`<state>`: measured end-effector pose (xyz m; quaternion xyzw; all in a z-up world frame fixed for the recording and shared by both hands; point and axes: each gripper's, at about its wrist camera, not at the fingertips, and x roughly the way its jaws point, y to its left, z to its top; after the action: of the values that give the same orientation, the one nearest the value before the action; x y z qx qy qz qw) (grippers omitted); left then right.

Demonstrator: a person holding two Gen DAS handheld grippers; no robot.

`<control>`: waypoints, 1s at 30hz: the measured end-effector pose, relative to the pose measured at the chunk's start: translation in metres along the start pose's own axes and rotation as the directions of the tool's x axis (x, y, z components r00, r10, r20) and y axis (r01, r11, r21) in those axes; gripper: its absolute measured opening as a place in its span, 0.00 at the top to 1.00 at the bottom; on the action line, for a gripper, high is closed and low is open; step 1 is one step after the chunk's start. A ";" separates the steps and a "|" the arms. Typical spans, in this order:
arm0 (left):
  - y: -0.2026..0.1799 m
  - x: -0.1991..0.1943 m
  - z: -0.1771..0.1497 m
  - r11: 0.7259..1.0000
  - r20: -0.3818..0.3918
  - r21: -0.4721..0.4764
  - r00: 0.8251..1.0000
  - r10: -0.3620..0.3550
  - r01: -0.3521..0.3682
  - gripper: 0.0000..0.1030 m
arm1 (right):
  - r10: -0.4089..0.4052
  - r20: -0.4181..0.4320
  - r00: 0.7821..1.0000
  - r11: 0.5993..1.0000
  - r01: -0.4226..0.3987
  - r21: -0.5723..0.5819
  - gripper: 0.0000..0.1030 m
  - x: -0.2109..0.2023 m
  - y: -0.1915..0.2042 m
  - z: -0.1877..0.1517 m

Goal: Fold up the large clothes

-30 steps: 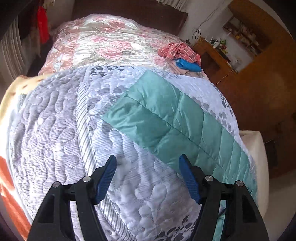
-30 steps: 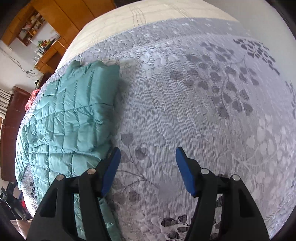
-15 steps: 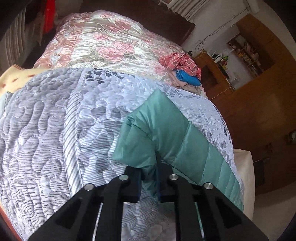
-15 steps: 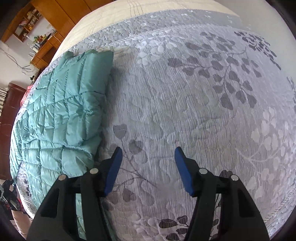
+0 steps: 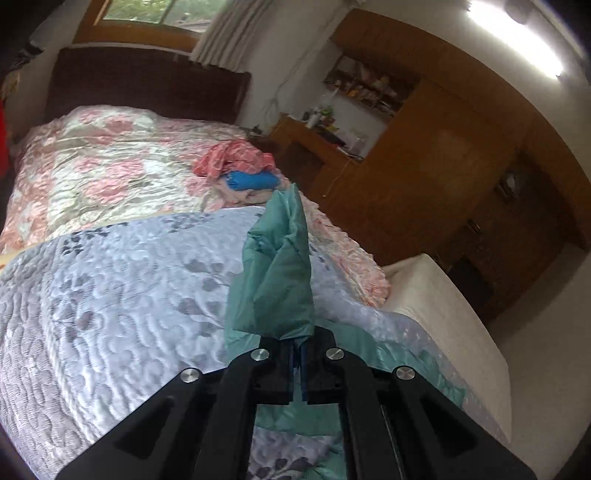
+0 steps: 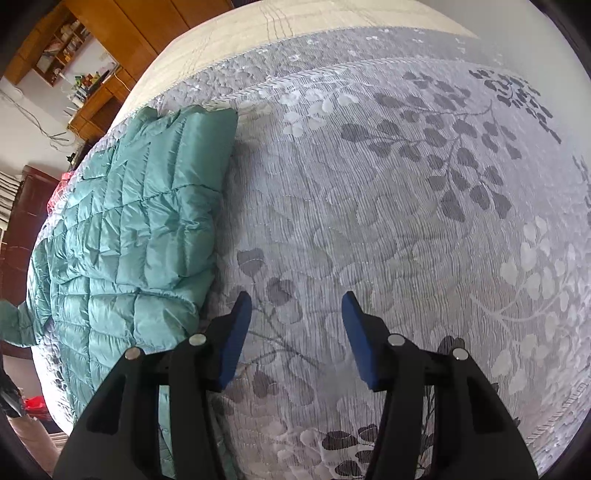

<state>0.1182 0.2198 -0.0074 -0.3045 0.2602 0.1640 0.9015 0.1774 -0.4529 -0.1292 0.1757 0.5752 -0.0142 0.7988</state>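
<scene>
The teal quilted jacket (image 6: 122,229) lies spread on the grey leaf-patterned bedspread (image 6: 388,206), along the bed's edge that faces the wooden cabinets, its folded end close to the bare cream mattress (image 6: 314,22) showing past the bedspread's edge. One part of the jacket (image 5: 277,273) is lifted off the bed and stands up in a crumpled peak, pinched between the pressed-together jaws of the left gripper (image 5: 298,360); the rest of the teal fabric trails down under that gripper onto the bedspread (image 5: 110,295).

The right gripper (image 6: 295,332) hovers over bare bedspread just beside the jacket's near edge, its blue pads (image 6: 236,336) spread wide with nothing between them.

Beyond the bedspread, toward the dark headboard (image 5: 147,88), a pink floral quilt (image 5: 103,166) covers the bed. On it, near the cabinet-side edge, sits a small heap of clothes: a red checked cloth (image 5: 236,158) over a blue item (image 5: 253,181). A wooden desk (image 5: 314,147) with cluttered shelves (image 5: 369,88) stands past that edge, next to tall wooden cabinets (image 5: 443,155).
</scene>
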 end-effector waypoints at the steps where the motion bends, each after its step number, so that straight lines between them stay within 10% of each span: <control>1: -0.015 0.003 -0.004 0.999 -0.013 0.029 1.000 -0.025 0.025 0.98 | 0.012 0.002 1.000 1.000 -0.012 0.001 0.50 -0.001 0.001 -0.001; 14: -0.209 0.069 -0.112 0.901 -0.271 0.299 0.933 -0.236 0.314 0.98 | 0.087 0.014 0.996 0.992 -0.085 -0.090 0.50 -0.005 0.033 -0.003; 30: -0.231 0.165 -0.236 0.870 -0.573 0.377 0.818 -0.050 0.317 0.97 | 0.066 -0.061 0.996 0.992 -0.072 -0.104 0.50 0.021 0.050 -0.007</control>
<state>0.2699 -0.0828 -0.1550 -0.1427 0.5056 -0.0856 0.8466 0.1891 -0.4001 -0.1377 0.1534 0.5912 0.0490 0.7903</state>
